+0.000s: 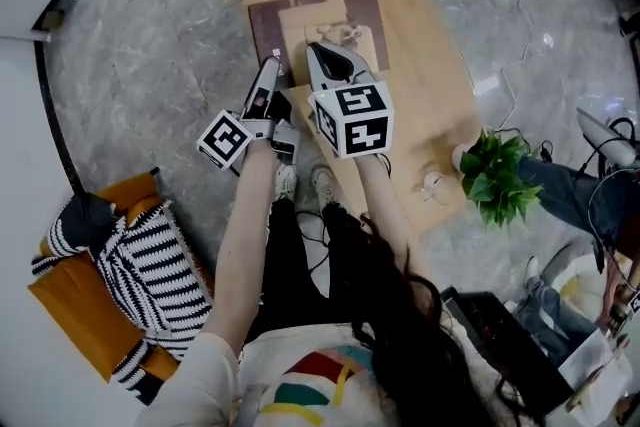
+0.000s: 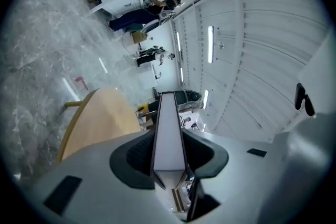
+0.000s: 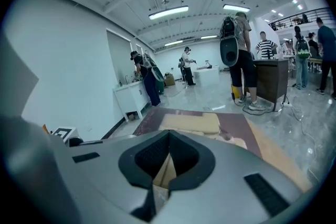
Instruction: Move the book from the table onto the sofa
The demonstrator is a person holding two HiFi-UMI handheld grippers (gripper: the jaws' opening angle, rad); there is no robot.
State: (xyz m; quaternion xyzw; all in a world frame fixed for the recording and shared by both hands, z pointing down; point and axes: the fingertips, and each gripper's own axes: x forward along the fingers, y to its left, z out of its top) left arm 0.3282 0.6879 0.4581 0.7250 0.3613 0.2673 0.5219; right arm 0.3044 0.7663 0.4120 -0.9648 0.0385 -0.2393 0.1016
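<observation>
pinching the maroon hardcover book (image 1: 325, 23) by its near edge in my left gripper (image 2: 169, 161) and right gripper (image 3: 167, 171), i hold it above the oval wooden table's (image 1: 425, 65) left edge, two grips stopping sag.

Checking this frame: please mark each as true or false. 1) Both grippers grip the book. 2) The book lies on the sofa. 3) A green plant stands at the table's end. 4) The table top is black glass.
1) Both grippers grip the book: true. The left gripper is clamped on the book, seen edge-on between its jaws, and the right gripper pinches the book's near edge.
2) The book lies on the sofa: false. It is over the table, held by the grippers; the orange sofa is off to the lower left in the head view.
3) A green plant stands at the table's end: true, the plant.
4) The table top is black glass: false. It is pale wood.
</observation>
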